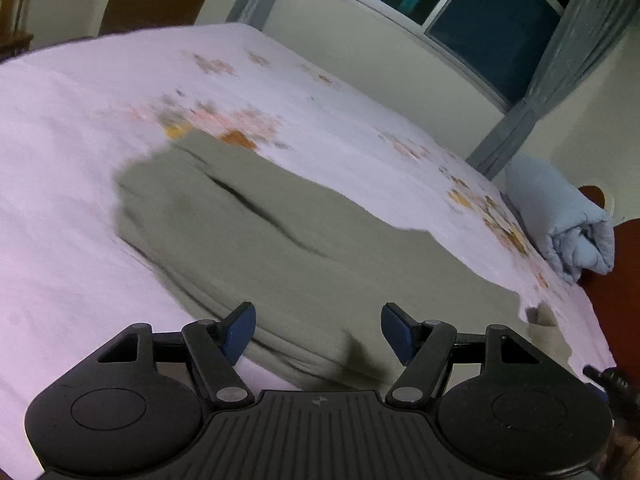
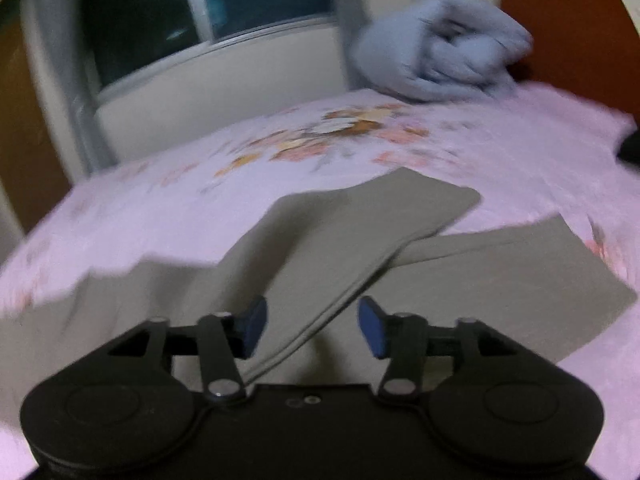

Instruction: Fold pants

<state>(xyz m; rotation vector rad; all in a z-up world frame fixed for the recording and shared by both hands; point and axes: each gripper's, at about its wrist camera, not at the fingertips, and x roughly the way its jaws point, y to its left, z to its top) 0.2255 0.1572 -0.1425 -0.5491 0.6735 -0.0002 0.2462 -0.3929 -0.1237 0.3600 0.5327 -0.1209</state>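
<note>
Grey-green pants [image 1: 280, 232] lie spread on a pink floral bedsheet [image 1: 80, 140]. In the left wrist view their waist end lies at the far left and the fabric runs toward my left gripper [image 1: 318, 330], which is open and empty just above the near edge. In the right wrist view the pants [image 2: 500, 276] show one leg [image 2: 360, 224] lying crossed over the other. My right gripper [image 2: 312, 328] is open and empty, with the upper leg's hemmed edge running between its blue fingertips [image 2: 372, 328].
A rolled light-blue quilt [image 1: 560, 220] lies at the bed's far end by a reddish-brown headboard [image 1: 624, 280]; it also shows in the right wrist view [image 2: 440, 48]. A dark window [image 1: 480, 8] with grey curtains is on the wall behind.
</note>
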